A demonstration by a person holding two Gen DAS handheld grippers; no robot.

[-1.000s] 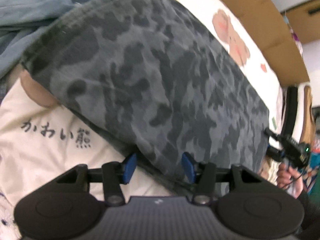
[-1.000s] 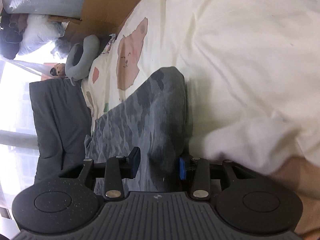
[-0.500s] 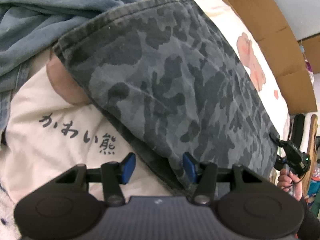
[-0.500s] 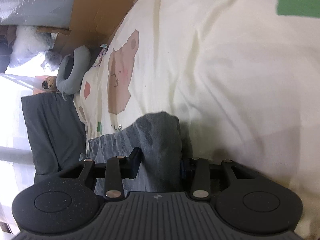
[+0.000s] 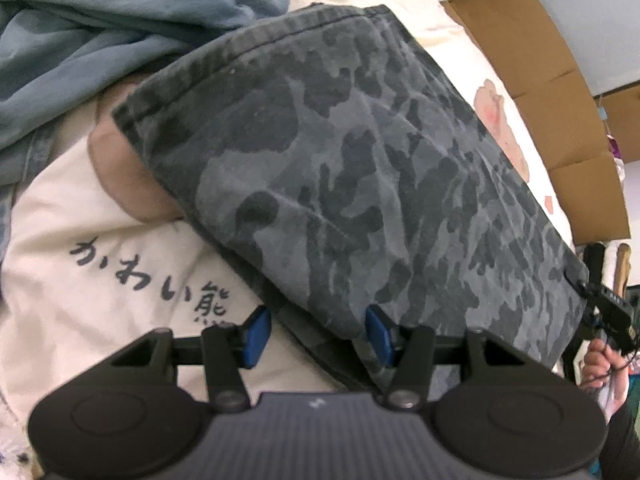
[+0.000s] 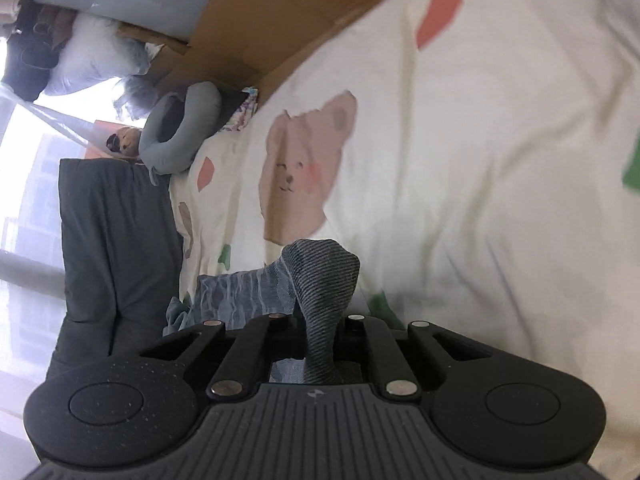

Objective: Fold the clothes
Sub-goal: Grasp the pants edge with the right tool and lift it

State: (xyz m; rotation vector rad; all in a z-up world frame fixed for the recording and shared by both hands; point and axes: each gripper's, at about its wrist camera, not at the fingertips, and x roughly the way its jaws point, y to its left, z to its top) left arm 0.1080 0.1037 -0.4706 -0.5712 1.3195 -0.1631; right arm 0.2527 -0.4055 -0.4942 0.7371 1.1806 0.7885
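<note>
My left gripper [image 5: 316, 334] points steeply down at the camouflage shorts [image 5: 360, 168], which lie spread across the bed sheet [image 5: 92, 312] from about ten o'clock to four o'clock in its view. Its blue fingers [image 5: 256, 336] stand spread, with the near hem of the shorts lying between them; I cannot tell whether either pad touches the cloth. A heap of blue clothing [image 5: 120, 28] sits at eleven o'clock, just beyond the shorts' far edge. At four o'clock in that view I can see my other hand [image 5: 604, 364]. My right gripper [image 6: 316, 344] is closing, its fingers drawn almost together and pinching a bunched corner of the shorts [image 6: 324, 276], which rises in a fold at twelve o'clock just ahead of them. Beyond that fold, the cream sheet shows a printed bear [image 6: 304, 172], and a grey neck pillow [image 6: 180, 136] lies at ten o'clock by the cardboard [image 6: 280, 12].
</note>
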